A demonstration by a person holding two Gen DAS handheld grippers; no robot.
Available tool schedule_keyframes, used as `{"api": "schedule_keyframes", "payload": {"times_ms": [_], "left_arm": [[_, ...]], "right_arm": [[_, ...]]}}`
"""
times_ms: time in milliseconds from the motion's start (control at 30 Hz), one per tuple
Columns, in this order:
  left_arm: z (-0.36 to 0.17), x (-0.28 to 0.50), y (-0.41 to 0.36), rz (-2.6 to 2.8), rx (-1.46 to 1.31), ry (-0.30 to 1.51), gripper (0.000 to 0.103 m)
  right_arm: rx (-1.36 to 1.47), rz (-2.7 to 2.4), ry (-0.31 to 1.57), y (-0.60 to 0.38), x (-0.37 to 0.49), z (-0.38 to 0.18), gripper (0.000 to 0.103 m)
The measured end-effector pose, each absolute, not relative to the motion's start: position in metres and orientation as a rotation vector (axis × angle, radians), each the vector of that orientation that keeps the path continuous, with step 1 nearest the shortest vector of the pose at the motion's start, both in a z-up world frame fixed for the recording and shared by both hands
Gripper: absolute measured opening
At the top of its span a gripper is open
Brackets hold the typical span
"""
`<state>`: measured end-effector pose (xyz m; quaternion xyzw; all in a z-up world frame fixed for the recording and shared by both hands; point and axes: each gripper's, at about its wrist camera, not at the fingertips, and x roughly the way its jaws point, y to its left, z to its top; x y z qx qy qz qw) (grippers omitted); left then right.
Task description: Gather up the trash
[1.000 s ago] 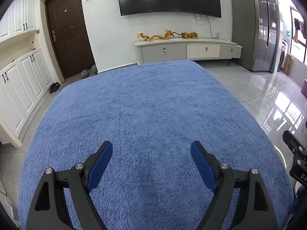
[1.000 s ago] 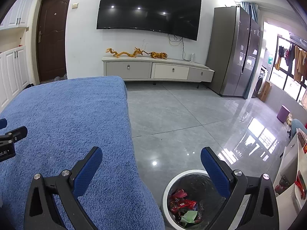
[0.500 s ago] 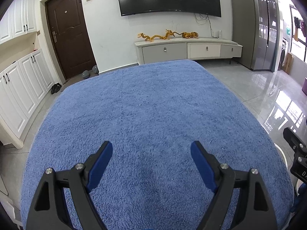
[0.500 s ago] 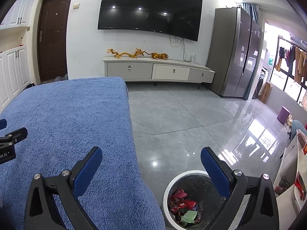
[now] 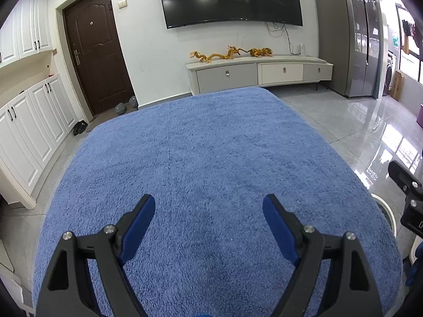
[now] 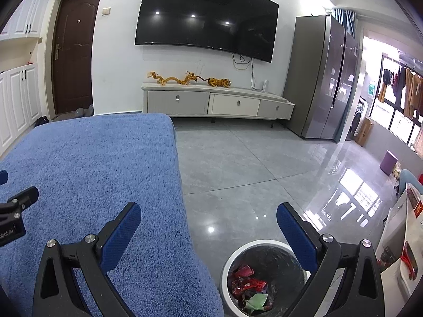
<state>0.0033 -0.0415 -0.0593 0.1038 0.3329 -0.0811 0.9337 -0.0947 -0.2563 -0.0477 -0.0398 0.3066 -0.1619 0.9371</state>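
Observation:
A white-rimmed trash bin [image 6: 234,260] stands on the floor beside the blue towel-covered table [image 6: 87,163]. Red wrappers and a green scrap [image 6: 249,288] lie inside it. My right gripper [image 6: 208,214] hangs open over the table's right edge and the bin, with nothing between its blue pads. My left gripper [image 5: 208,207] stands open above the blue towel [image 5: 206,153], also empty. No loose trash shows on the towel. The right gripper's body [image 5: 407,192] shows at the left wrist view's right edge, and the bin's rim [image 5: 386,208] peeks out below it.
A grey tiled floor [image 6: 251,163] stretches to the right of the table. Against the far wall stand a TV cabinet [image 6: 216,103], a wall TV [image 6: 208,18] and a tall grey fridge [image 6: 322,79]. White cupboards [image 5: 26,121] and a brown door [image 5: 95,52] are on the left. A white counter [image 6: 396,237] is at the right.

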Motion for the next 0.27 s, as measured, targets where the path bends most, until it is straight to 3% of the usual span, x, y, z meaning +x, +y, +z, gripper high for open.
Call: {"api": "schedule_keyframes", "payload": {"times_ms": [267], "left_arm": [[-0.0528,-0.0076,-0.0445,-0.165,0.225,0.661,0.083]], "right_arm": [[-0.07,-0.335,0.601,-0.258,-0.0984,-0.0378,0.103]]}}
